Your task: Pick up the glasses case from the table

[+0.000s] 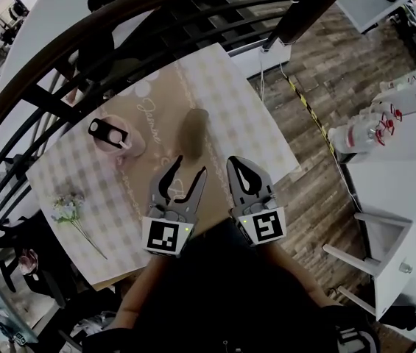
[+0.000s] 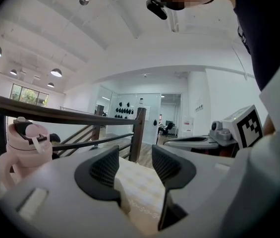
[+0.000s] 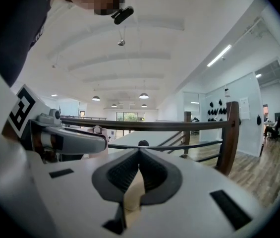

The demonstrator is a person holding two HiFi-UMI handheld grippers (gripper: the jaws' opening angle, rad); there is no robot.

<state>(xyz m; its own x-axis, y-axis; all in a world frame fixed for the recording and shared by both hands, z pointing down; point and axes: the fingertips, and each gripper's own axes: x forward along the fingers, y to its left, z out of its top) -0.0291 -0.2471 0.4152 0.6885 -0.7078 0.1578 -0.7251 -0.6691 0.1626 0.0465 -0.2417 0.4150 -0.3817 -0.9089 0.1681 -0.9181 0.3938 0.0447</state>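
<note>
**Both grippers hang short of the glasses case, lining up for the pick.**

My left gripper (image 1: 191, 168) has its jaws spread, with only tablecloth showing between them. My right gripper (image 1: 235, 164) has its jaws pressed together on nothing. The glasses case (image 1: 193, 129) lies untouched on the tan runner (image 1: 160, 134) of the table (image 1: 248, 116), to the right of the pink cup (image 1: 115, 137) and apart from it. Both grippers sit nearer me than the cup. I judge the best move is to carry the spread left jaws forward, low over the cloth, and straddle the case across its narrow width, closing only once it sits between them. The case looks like a dark brown, rounded oblong, blurred here, lying flat.
</note>
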